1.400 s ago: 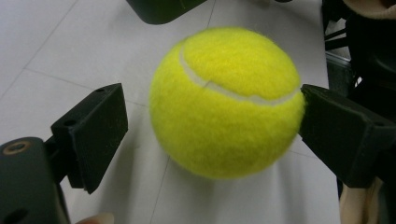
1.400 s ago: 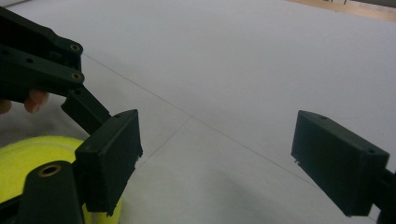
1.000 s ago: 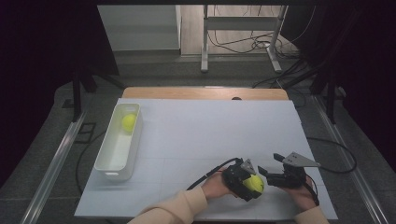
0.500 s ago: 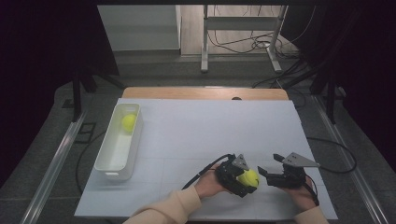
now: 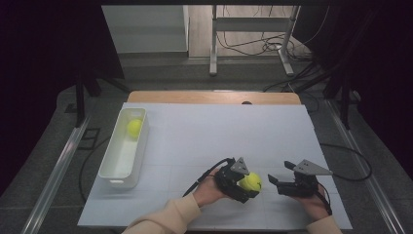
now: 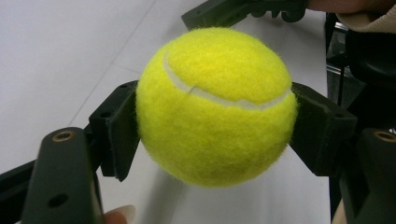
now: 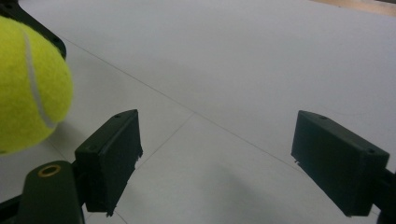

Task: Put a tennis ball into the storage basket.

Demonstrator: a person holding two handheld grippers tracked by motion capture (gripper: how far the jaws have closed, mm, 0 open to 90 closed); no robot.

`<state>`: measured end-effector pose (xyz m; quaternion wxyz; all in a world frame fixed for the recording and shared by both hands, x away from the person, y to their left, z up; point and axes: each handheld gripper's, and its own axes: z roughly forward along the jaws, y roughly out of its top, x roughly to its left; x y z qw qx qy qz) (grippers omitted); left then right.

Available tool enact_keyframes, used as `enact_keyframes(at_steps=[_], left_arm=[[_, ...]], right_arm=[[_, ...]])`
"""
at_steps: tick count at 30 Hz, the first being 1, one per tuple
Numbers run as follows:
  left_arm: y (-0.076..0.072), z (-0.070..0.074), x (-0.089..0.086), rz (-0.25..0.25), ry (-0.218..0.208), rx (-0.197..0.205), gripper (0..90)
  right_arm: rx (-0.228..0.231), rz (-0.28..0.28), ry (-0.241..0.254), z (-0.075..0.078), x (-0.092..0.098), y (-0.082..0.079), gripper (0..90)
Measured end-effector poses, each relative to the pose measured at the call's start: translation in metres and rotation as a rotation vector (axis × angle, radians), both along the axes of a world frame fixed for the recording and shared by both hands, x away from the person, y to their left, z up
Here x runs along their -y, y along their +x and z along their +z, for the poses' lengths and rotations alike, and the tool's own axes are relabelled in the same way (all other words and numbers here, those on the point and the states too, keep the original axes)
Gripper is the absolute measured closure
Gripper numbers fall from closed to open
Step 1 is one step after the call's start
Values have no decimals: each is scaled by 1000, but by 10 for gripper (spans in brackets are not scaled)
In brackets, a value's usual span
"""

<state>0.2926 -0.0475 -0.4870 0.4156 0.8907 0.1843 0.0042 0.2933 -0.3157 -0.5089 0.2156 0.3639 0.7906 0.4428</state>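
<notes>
Right of the bin (image 5: 108, 171), left tongs (image 5: 246, 184) grip a ball (image 5: 252, 181); right tongs (image 5: 282, 179) gape empty. One ball (image 5: 134, 127) is binned; this one likely follows.

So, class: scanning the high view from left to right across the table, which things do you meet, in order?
White bin with a tennis ball inside → left gripper → the tennis ball it grips → right gripper, jaws open.
</notes>
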Motion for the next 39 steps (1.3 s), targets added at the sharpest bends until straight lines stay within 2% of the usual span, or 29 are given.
enact_keyframes(at_steps=[5, 8, 12, 23, 29, 39], left_arm=[[-1, 3, -11, 17, 5, 10, 258], [0, 5, -19, 34, -12, 10, 258], [0, 7, -26, 38, -4, 23, 258], [-1, 11, -49, 83, -45, 34, 258], [-4, 16, -62, 86, -60, 45, 258], [-4, 21, -83, 132, -97, 33, 258]], right_arm=[[-5, -1, 5, 0, 0, 0, 163], [-6, -4, 9, 0, -1, 0, 163], [-10, -9, 8, -1, -2, 0, 163], [-15, -28, -5, -1, -6, -1, 164], [-15, -35, -14, -2, -9, -3, 163], [-14, -30, -15, -1, -11, -6, 164]])
